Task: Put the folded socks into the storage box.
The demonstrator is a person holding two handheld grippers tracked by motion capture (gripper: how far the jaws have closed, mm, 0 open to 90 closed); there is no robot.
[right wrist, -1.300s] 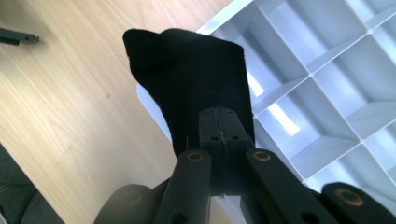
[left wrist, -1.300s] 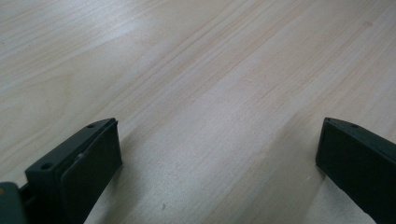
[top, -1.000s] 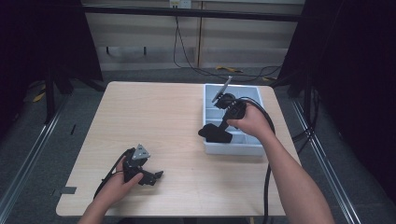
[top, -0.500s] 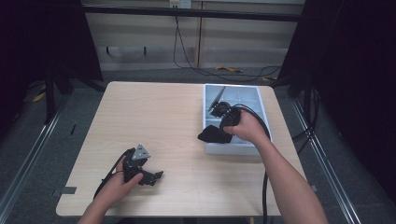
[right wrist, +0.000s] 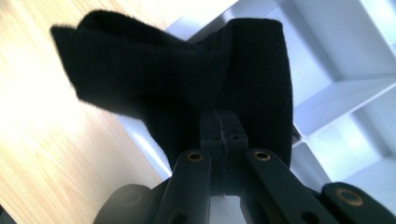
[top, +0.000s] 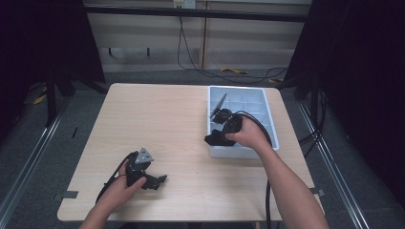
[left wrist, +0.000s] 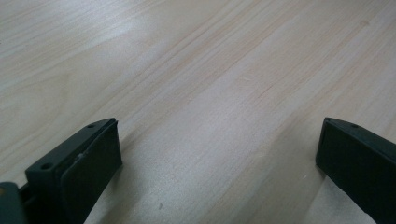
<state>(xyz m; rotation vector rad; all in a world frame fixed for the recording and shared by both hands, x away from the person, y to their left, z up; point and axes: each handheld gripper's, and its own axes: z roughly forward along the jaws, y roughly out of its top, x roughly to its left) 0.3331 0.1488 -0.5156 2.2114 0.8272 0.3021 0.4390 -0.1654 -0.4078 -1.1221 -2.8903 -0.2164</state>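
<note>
right tongs (top: 216, 139) clamped on black cloth (right wrist: 187, 79), lower than a second ago, cloth hangs at near-left corner of grey tray (top: 267, 119), over its rim | left tongs (top: 155, 181) apart, idle on desk (top: 162, 119) | drop into compartment looks imminent

Even overhead light brightens the table (top: 162, 124); dark surroundings swallow 3 and 9 o'clock. The right gripper view blows out toward 10 o'clock, its black cloth (right wrist: 187, 84) soft, detail lost.
</note>
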